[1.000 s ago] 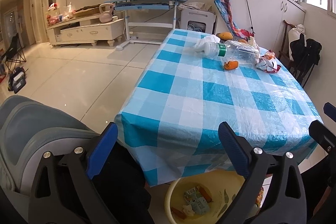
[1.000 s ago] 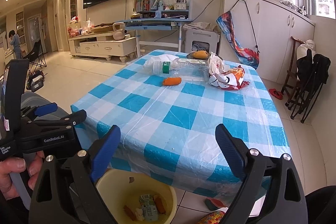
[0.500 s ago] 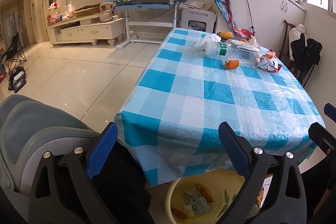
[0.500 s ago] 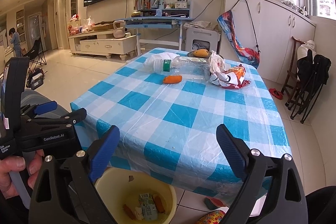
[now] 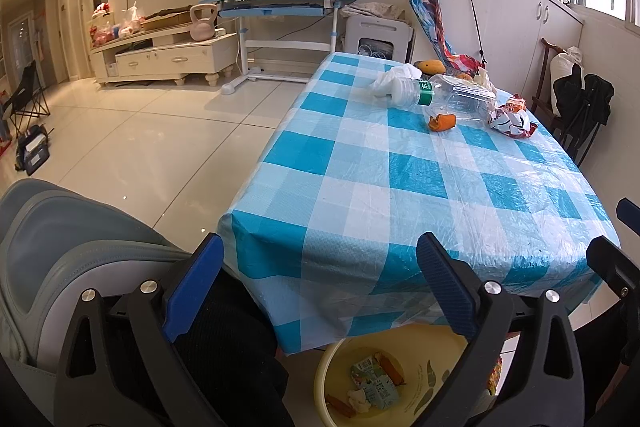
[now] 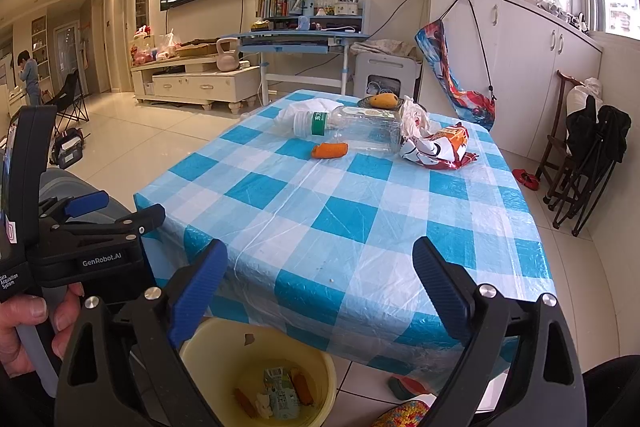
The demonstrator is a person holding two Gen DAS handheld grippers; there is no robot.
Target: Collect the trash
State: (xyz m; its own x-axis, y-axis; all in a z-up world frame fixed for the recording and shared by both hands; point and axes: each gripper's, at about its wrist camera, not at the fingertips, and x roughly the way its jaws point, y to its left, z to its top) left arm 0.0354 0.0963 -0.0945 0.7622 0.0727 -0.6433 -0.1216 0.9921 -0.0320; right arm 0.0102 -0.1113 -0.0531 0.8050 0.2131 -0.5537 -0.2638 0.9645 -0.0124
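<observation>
Hovering wide open and empty over yellow bin (image 6: 320,363): left gripper (image 5: 316,283), right gripper (image 6: 320,283); bottle (image 6: 352,127), orange peel (image 6: 330,149), wrapper (image 6: 436,147) on table (image 6: 360,219).

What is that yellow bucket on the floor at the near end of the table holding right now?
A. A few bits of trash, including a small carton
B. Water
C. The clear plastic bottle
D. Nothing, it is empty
A: the yellow bucket holds a small carton and a few orange scraps, while the clear plastic bottle lies on the table.
</observation>
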